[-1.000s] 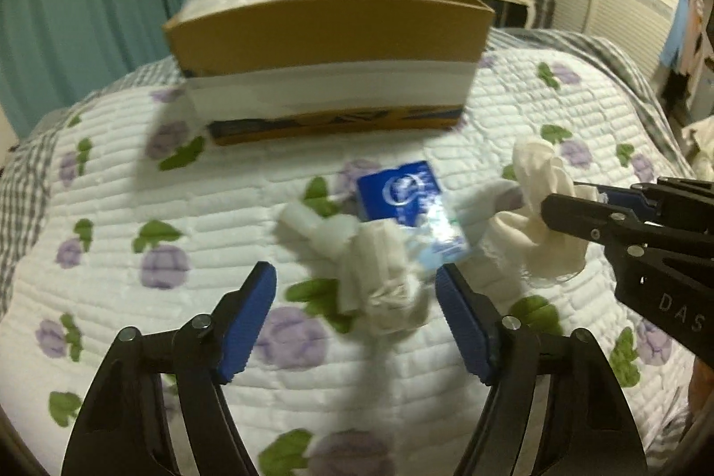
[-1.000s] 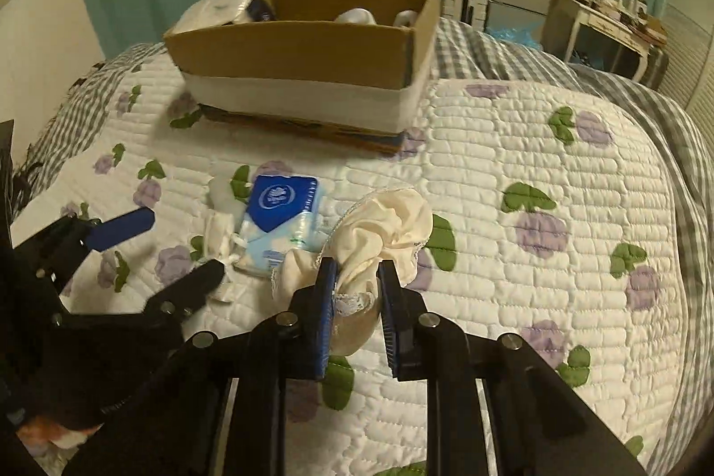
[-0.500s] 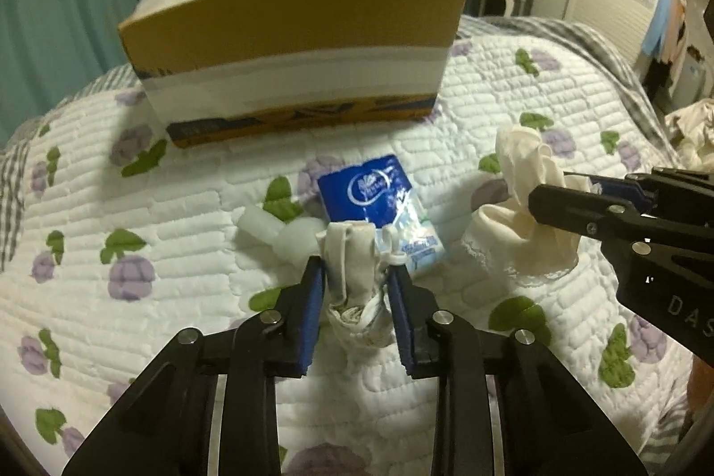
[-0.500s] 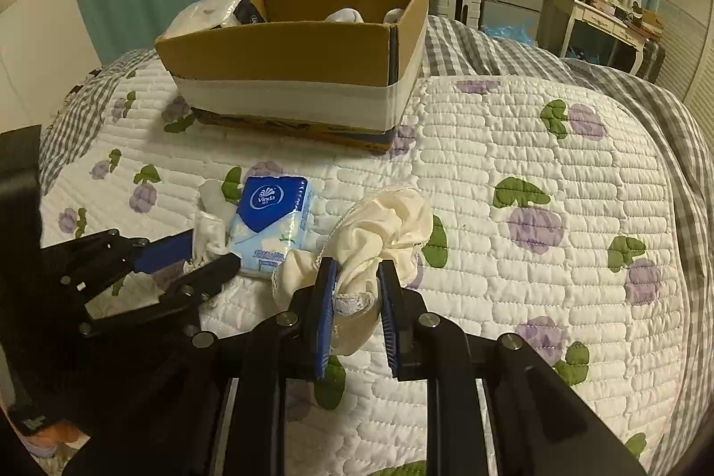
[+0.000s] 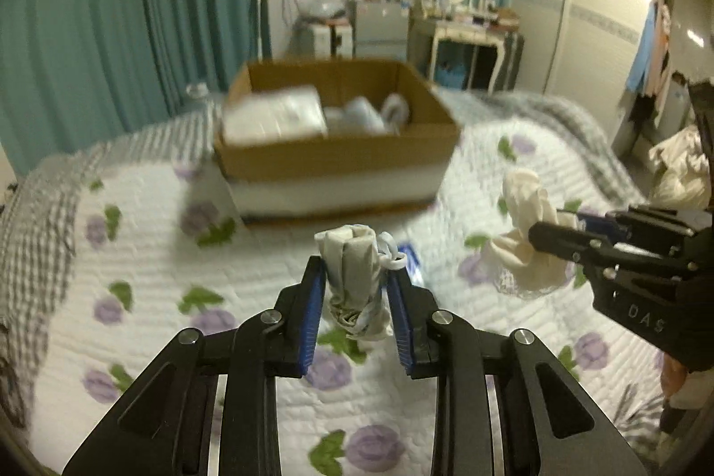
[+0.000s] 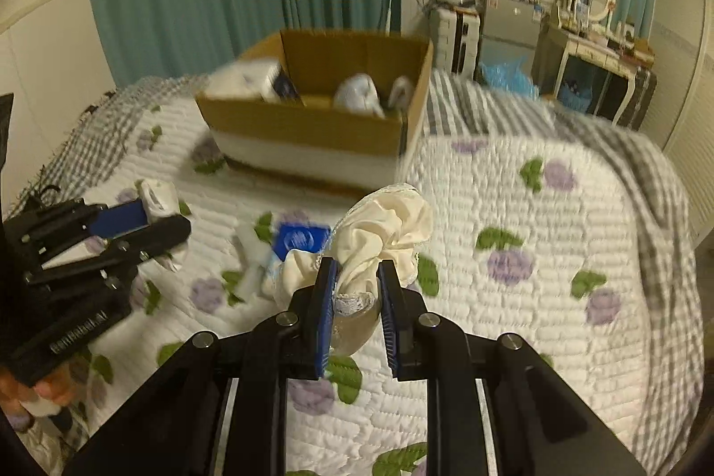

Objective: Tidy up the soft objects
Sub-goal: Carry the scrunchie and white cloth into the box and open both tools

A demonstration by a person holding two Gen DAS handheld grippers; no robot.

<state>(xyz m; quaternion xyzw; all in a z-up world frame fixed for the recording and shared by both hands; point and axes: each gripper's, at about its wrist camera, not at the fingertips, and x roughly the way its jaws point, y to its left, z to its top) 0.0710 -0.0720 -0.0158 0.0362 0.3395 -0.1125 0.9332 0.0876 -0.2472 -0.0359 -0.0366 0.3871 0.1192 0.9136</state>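
Box [image 5: 339,159] sits ahead of both my tools, toward the bed's [image 5: 134,217] far edge, open side up. My left tool [image 5: 354,288] is clamped on a rolled grey-white cloth [image 5: 352,266] standing upright; my right tool [image 6: 354,288] is pinched on a cream lace-trimmed garment [image 6: 383,230]. Both bundles look lifted off the quilt. I judge the left nearer the box's middle. A blue tissue pack [image 6: 299,239] lies between them on the bed.

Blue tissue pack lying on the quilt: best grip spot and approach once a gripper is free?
The blue plastic tissue pack lies flat on the white floral quilt, part hidden behind the cream lace cloth in the right gripper. Likely best: come from above and close the jaws across its narrow width at the exposed blue end. The flat pose leaves little else.
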